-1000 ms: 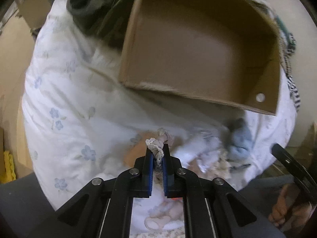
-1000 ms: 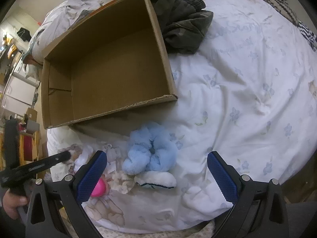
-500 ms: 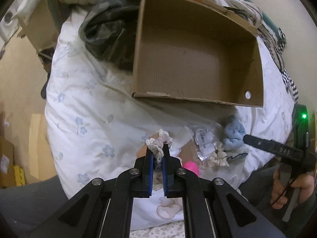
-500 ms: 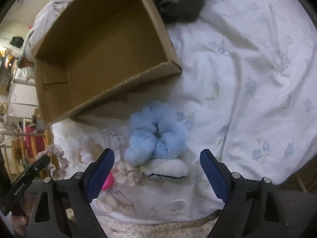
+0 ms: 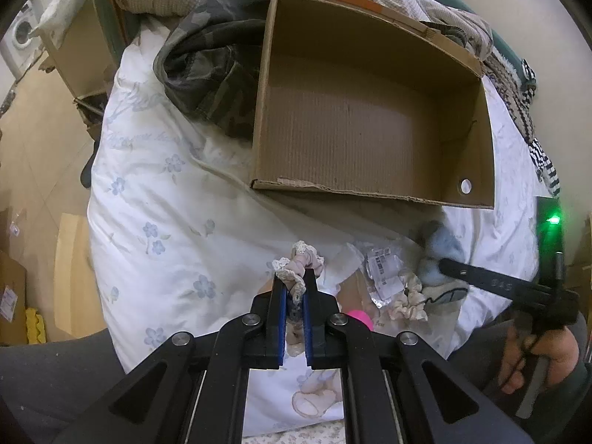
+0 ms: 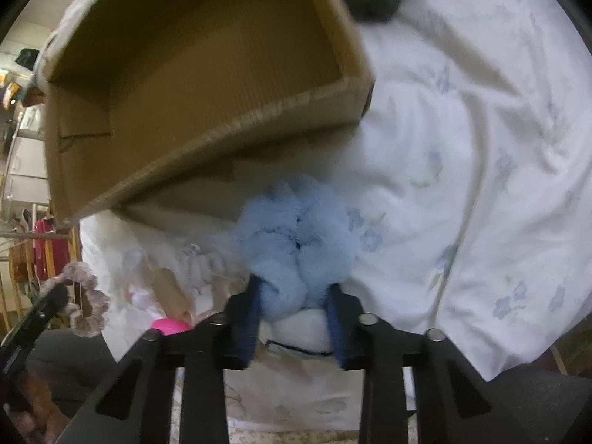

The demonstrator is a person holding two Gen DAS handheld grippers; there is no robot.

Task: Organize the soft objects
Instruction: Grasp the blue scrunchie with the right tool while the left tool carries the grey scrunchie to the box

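Right now your left gripper (image 5: pixel 295 293) has its jaws clamped on a beige scrunchie (image 5: pixel 299 267) with a crocheted lace edge, held in the air above the near edge of the bed. Your right gripper (image 6: pixel 294 303) has its blue pads pressed against both sides of a fluffy light-blue scrunchie (image 6: pixel 296 229), which still lies on the floral duvet (image 6: pixel 462 148) just in front of the cardboard box (image 5: pixel 370 118); the view there is blurred, so you cannot tell how firm that grip is.

The only writing is a small barcode label on a crumpled clear plastic wrapper (image 5: pixel 383 272), too small to read.

The box is plain corrugated card, open-topped, with a round hole in one wall. Beside the blue scrunchie lie a cream ruffled scrunchie (image 5: pixel 409 298), a white padded piece with dark trim (image 6: pixel 299 329) and a bright pink object (image 5: pixel 357 316) partly hidden by your left gripper. A camouflage garment (image 5: pixel 211 70) is bunched against the box's far left side.
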